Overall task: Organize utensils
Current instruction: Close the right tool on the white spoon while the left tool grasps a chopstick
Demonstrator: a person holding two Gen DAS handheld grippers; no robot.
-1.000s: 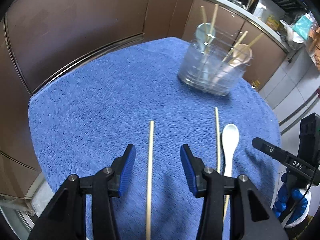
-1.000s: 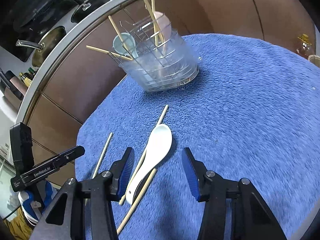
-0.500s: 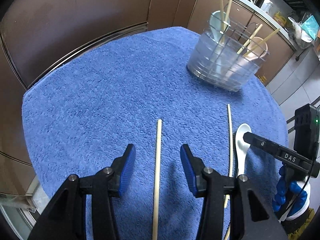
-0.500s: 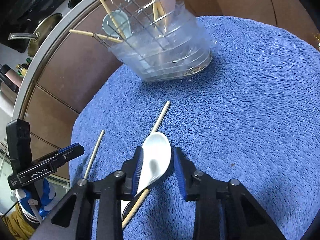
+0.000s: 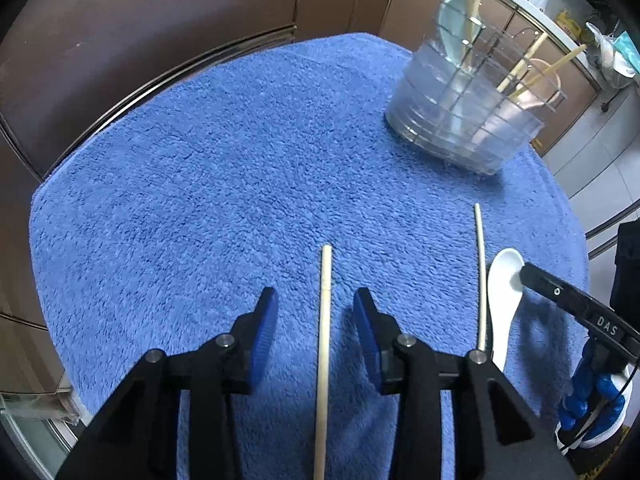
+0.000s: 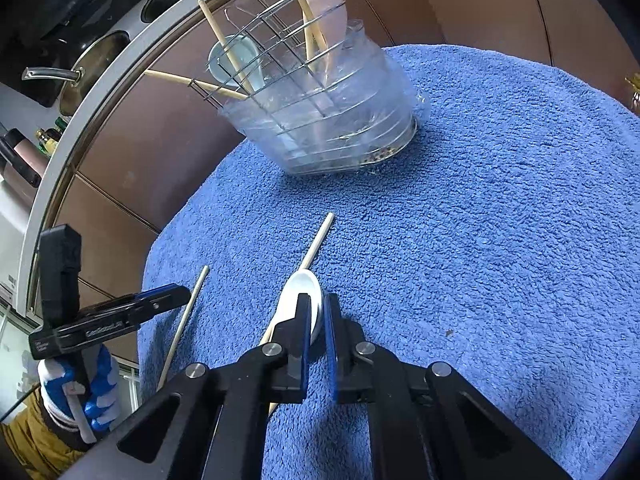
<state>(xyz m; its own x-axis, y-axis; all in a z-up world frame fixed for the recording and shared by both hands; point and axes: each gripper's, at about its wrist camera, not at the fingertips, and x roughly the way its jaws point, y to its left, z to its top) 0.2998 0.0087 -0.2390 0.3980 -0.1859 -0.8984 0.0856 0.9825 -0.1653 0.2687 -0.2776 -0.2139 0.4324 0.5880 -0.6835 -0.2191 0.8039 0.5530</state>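
The right gripper (image 6: 316, 320) has just closed its jaws and is now clamped on the bowl of the white spoon (image 6: 298, 300), which lies on the blue towel (image 6: 500, 260) near the clear utensil holder (image 6: 320, 120), with one chopstick (image 6: 316, 242) touching its side. The left gripper (image 5: 316, 312) has its jaws apart, just narrowed, straddling a second chopstick (image 5: 324, 340) without touching it, farther from the holder.
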